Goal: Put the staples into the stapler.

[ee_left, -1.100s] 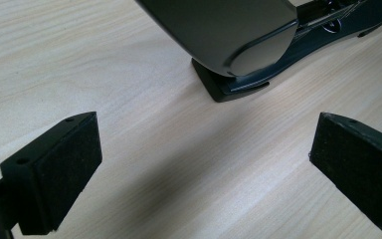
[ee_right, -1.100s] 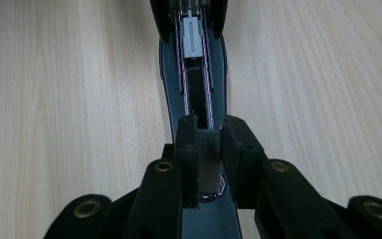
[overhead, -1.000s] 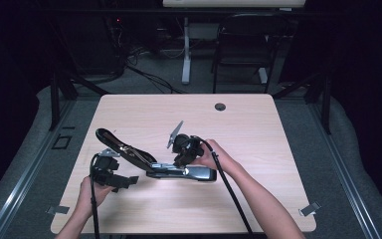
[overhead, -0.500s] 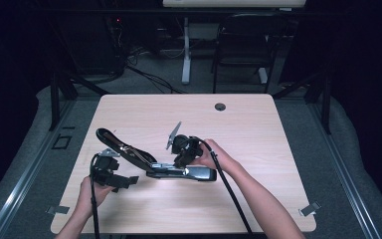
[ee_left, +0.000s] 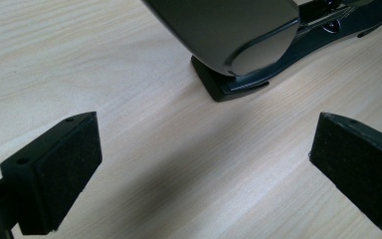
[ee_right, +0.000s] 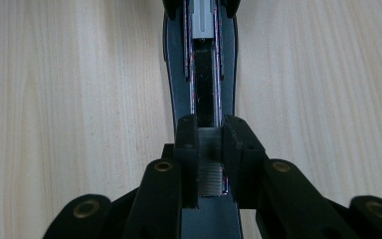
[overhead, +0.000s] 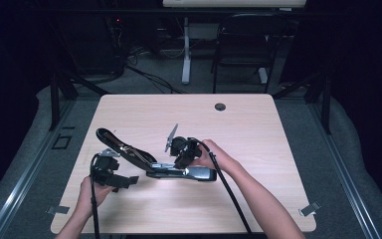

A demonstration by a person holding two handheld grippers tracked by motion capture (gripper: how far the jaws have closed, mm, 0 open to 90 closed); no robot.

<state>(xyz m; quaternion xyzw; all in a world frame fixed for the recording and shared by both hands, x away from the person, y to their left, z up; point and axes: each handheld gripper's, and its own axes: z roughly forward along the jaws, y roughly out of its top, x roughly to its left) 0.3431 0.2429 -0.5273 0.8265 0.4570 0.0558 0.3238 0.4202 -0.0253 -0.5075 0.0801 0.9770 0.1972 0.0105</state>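
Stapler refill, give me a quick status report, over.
Left gripper open, empty, short of the stapler. Right gripper shut on a staple strip over the open channel. Lid swung up; nothing in the way.

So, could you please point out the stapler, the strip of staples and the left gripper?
stapler (overhead: 189, 173): high view, on its base.
strip of staples (ee_right: 210, 164): right gripper view, its ribbed top between the jaws.
left gripper (ee_left: 201, 169): left gripper view, midway between its open jaws.
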